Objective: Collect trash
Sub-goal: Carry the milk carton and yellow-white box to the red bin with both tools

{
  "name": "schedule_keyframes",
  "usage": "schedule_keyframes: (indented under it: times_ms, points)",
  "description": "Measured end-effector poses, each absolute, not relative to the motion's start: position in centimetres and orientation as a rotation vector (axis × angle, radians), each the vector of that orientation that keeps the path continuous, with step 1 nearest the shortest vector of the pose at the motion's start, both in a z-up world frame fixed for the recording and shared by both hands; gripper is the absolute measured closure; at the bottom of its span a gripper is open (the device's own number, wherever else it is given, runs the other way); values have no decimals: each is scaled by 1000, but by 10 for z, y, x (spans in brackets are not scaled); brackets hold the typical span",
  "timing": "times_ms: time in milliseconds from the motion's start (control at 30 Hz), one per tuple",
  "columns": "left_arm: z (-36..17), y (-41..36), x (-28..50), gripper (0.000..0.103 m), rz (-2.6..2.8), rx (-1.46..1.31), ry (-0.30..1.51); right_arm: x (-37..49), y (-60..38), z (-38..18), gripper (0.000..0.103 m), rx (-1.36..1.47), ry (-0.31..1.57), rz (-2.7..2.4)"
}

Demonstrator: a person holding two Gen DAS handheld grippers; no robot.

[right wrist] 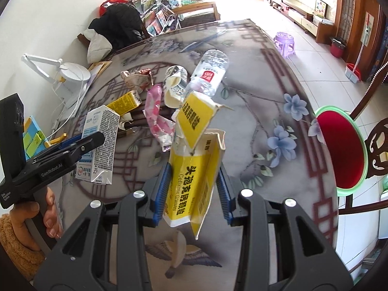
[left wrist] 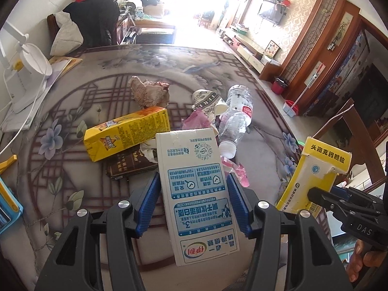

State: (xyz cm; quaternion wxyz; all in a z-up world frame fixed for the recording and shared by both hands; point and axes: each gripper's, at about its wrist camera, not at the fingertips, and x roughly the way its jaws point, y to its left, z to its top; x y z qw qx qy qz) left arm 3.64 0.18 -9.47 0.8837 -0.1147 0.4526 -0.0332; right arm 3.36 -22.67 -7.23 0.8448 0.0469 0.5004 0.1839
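Observation:
My left gripper is shut on a white and blue milk carton, which hangs upright above the floral table. My right gripper is shut on a torn yellow and white medicine box with its flaps open. Each gripper shows in the other's view: the right gripper at the far right, the left gripper at the left with the milk carton. On the table behind lie a yellow drink carton, a brown packet, crumpled paper, a paper cup, a pink wrapper and a clear bottle.
A red bin with a green rim stands just past the table's right edge, beside a dark wooden chair. A white desk lamp and its cord are at the table's left. A purple stool is on the tiled floor beyond.

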Motion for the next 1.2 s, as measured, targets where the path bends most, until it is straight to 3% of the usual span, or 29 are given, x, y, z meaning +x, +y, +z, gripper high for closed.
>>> schedule_keyframes:
  times_ms: [1200]
  points:
    - [-77, -156, 76, 50, -177, -172, 933, 51, -359, -72, 66, 153, 1036, 339]
